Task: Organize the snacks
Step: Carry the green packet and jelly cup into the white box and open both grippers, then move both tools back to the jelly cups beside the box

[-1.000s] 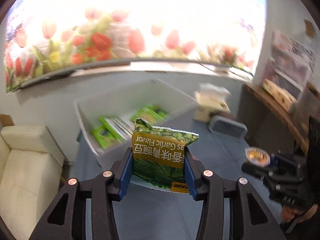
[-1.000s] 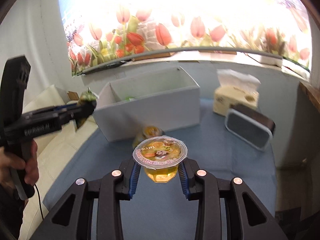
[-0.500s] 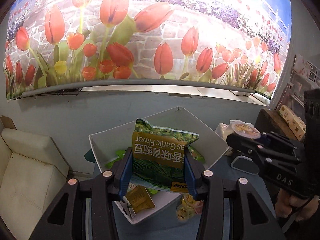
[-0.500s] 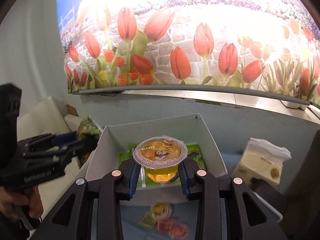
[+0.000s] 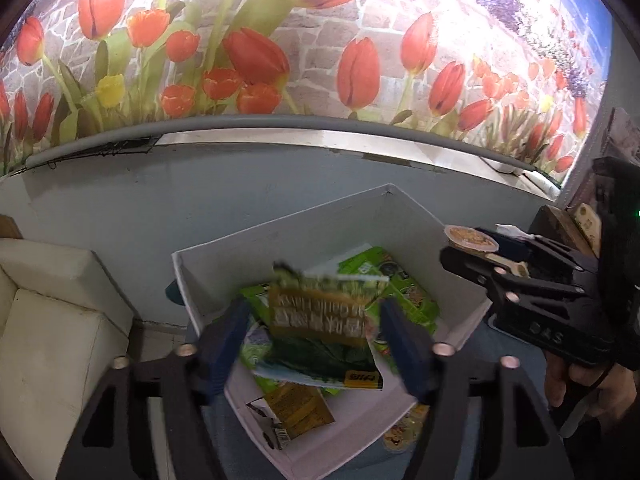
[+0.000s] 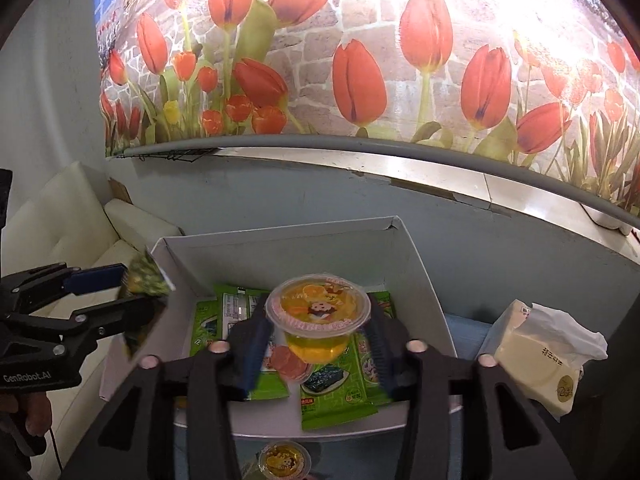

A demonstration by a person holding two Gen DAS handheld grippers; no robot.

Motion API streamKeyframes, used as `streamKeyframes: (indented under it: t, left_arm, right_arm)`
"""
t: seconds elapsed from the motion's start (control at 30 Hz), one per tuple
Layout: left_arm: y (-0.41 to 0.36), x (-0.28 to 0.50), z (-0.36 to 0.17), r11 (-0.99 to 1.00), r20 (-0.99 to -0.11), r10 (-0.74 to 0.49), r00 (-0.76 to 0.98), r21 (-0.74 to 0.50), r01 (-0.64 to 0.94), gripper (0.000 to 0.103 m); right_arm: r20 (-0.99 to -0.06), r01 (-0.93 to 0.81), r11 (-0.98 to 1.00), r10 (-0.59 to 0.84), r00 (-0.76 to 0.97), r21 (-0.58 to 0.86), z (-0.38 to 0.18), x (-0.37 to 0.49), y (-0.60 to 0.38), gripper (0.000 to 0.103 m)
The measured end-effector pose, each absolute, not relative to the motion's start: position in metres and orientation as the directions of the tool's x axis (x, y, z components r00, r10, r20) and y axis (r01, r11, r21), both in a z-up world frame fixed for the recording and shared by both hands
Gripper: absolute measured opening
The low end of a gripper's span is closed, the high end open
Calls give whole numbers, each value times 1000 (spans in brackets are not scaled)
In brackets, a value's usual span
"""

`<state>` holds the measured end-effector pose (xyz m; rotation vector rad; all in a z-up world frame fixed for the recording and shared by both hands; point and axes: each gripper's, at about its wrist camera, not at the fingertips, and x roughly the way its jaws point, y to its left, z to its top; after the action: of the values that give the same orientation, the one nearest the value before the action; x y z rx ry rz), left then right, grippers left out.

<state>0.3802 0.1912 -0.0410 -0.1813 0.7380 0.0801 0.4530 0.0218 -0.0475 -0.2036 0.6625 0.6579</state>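
Left gripper (image 5: pixel 316 332), jaws just opening: green-and-gold pea packet (image 5: pixel 320 320), print blurred, loose between them above the white box (image 5: pixel 280 236). Right gripper (image 6: pixel 316 336), jaws just opening: orange jelly cup (image 6: pixel 318 308) clear of both pads, over green seaweed packs (image 6: pixel 340 392). Beyond: tissue pack (image 6: pixel 544 356), grey wall, tulip mural (image 6: pixel 360 60).

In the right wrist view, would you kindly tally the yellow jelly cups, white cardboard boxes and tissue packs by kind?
Clear yellow jelly cups: 2
White cardboard boxes: 1
Cream tissue packs: 1
Total: 4
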Motion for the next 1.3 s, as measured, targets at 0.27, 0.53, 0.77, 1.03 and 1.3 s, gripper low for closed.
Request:
streamKeyframes:
  t: [0.27, 0.53, 0.77, 1.03, 1.3]
  left_arm:
    - [188, 370, -30, 984, -645, 1, 764, -135, -115, 103]
    - [191, 368, -30, 976, -655, 4, 755, -163, -147, 103]
    - [193, 355, -28, 973, -645, 17, 764, -167, -162, 103]
    - [163, 302, -30, 979, -603, 12, 798, -156, -132, 103]
    - [110, 240, -73, 984, -619, -28, 785, -155, -87, 103]
  right_arm:
    - [-590, -589, 807, 495, 638, 41, -43, 448, 0, 88]
    - [-595, -562, 825, 480, 644, 57, -46, 446, 0, 103]
    - [-587, -539, 840, 465, 662, 57, -47, 436, -3, 103]
    - [-548, -571, 819, 500, 671, 48, -60, 374, -49, 103]
    - [-657, -632, 773, 509, 557, 63, -144, 340, -81, 103]
